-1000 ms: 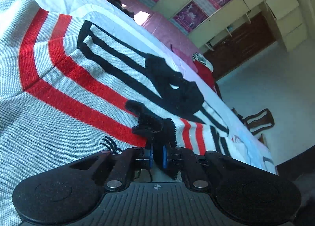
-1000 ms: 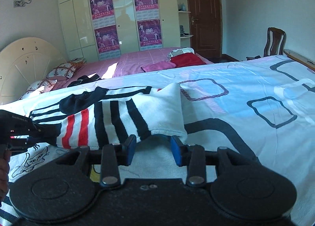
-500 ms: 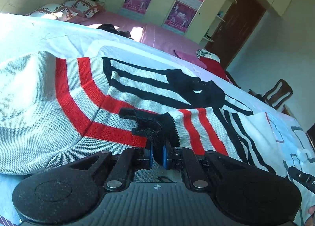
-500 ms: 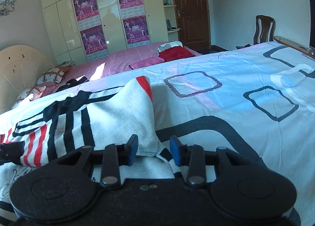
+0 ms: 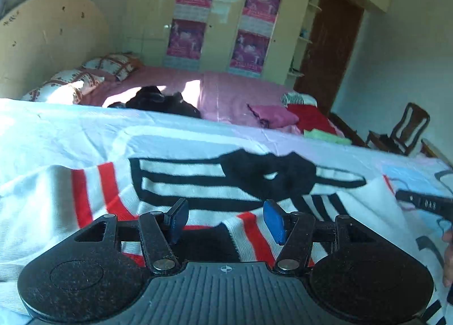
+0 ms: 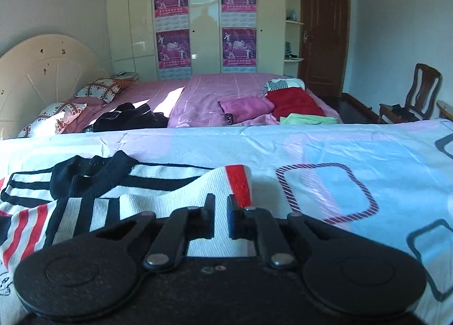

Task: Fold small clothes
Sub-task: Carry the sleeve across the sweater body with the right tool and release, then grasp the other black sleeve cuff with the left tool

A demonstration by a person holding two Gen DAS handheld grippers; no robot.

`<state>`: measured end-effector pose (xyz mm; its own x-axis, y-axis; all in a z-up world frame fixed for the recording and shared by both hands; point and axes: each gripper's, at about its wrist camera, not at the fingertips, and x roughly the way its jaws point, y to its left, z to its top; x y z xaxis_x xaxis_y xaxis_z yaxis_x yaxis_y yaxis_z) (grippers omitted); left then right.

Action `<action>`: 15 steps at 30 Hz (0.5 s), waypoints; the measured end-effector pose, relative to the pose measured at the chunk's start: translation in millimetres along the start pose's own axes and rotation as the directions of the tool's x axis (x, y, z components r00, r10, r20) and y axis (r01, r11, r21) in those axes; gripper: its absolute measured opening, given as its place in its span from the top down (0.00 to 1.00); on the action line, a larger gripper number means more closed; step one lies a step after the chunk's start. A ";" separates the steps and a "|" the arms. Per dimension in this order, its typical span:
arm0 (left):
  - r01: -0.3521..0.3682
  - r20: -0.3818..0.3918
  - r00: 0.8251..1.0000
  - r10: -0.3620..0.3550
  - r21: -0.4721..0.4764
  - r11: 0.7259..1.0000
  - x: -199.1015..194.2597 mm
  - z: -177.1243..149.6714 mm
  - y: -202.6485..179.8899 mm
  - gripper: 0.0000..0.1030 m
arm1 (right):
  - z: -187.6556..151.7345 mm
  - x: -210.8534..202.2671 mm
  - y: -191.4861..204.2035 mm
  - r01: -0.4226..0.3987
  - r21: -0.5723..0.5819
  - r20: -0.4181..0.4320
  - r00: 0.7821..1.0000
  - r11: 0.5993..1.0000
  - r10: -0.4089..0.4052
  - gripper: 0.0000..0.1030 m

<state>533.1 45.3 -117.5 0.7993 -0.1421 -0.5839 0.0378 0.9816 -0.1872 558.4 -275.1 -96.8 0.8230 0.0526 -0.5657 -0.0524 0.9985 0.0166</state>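
A white knit sweater point(image 5: 198, 183) with red and black stripes lies spread on the patterned bedsheet point(image 6: 311, 149). My left gripper point(image 5: 225, 223) hovers just above a folded-over striped sleeve; its jaws are opening, and nothing is between the blue pads point(image 5: 273, 221). My right gripper point(image 6: 220, 208) sits at the sweater's point(image 6: 158, 197) right side, where a flap with a red band is folded up and over. Its jaws are closing to a narrow gap, with the flap's fabric pinched at the tips. The right gripper's black body point(image 5: 424, 204) shows at the right edge of the left wrist view.
Behind the sheet stands a pink bed point(image 6: 215, 89) with pillows point(image 6: 102, 88), a black garment point(image 6: 127, 119) and folded red, pink and green clothes point(image 6: 294, 102). A wooden chair point(image 6: 419, 95) and a brown door point(image 6: 322, 27) are at the right. A hand point(image 5: 448, 257) is at the right edge.
The left gripper let go of the black cuff, opened, rose and rolled level. The right gripper swept left across the bed, folding the sweater's right side over, and its jaws narrowed.
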 end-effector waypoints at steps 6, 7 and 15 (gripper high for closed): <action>-0.060 -0.054 0.996 0.066 0.099 0.993 8.7 -15.1 -14.5 0.43 | -7.0 43.7 -32.3 0.170 0.028 -0.156 0.974 0.985 -0.164 0.95; -0.056 -0.021 0.998 0.059 0.107 0.993 2.4 -15.2 -16.6 0.38 | -8.6 35.0 -40.2 0.128 0.078 -0.133 0.984 0.989 -0.117 0.95; -0.141 -0.056 0.988 0.147 0.101 0.985 18.5 -26.1 -27.1 0.20 | -42.6 -7.1 -19.9 -0.024 -0.043 -0.062 0.998 0.999 0.022 0.86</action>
<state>531.2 12.7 -143.8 0.7613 -0.0032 -0.6483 -0.0149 0.9996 -0.0224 529.4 -296.0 -128.3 0.7850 0.0730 -0.6151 -0.0968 0.9953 -0.0054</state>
